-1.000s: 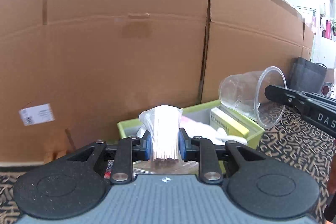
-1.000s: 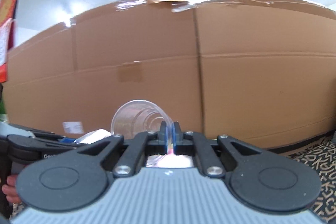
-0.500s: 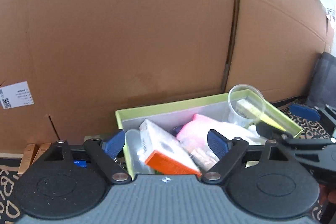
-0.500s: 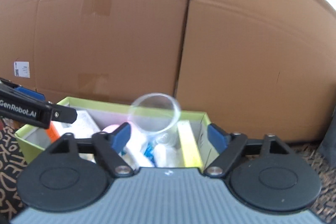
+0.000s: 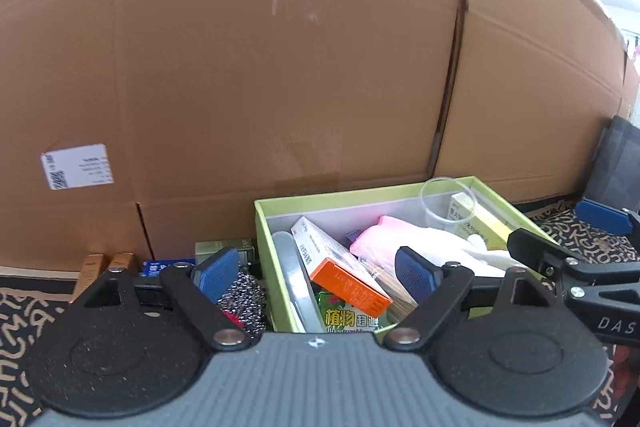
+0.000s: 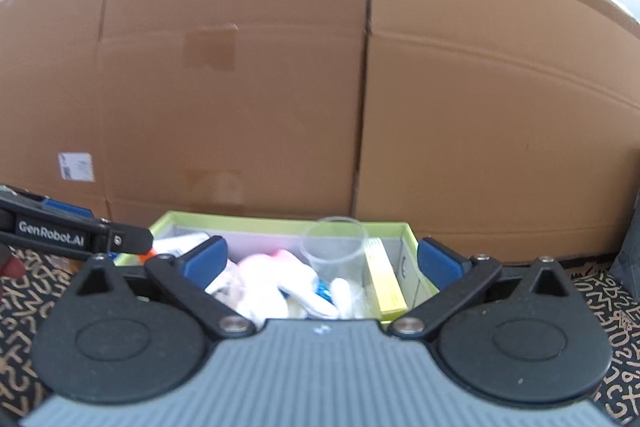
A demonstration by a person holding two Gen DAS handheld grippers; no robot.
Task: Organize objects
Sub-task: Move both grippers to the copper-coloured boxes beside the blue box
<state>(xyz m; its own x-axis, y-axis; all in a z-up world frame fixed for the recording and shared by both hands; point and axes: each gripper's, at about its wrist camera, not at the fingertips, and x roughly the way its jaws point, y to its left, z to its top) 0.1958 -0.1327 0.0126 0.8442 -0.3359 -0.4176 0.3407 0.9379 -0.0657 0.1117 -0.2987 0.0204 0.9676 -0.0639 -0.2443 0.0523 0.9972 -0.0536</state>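
Cup (image 6: pixel 335 245) upright in green box (image 6: pixel 280 225), mouth up | left claw (image 5: pixel 316 273) released | right claw (image 6: pixel 322 261) opening, empty

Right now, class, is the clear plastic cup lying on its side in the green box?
No, the clear plastic cup stands upright with its mouth up in the green box, beside a yellow carton.

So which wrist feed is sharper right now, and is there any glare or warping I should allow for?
Left wrist view: sharper, print on the orange box readable. Right wrist view: soft all over, the clear cup smeared. Both: fisheye bows the cardboard wall; bright washout only along the top edge.
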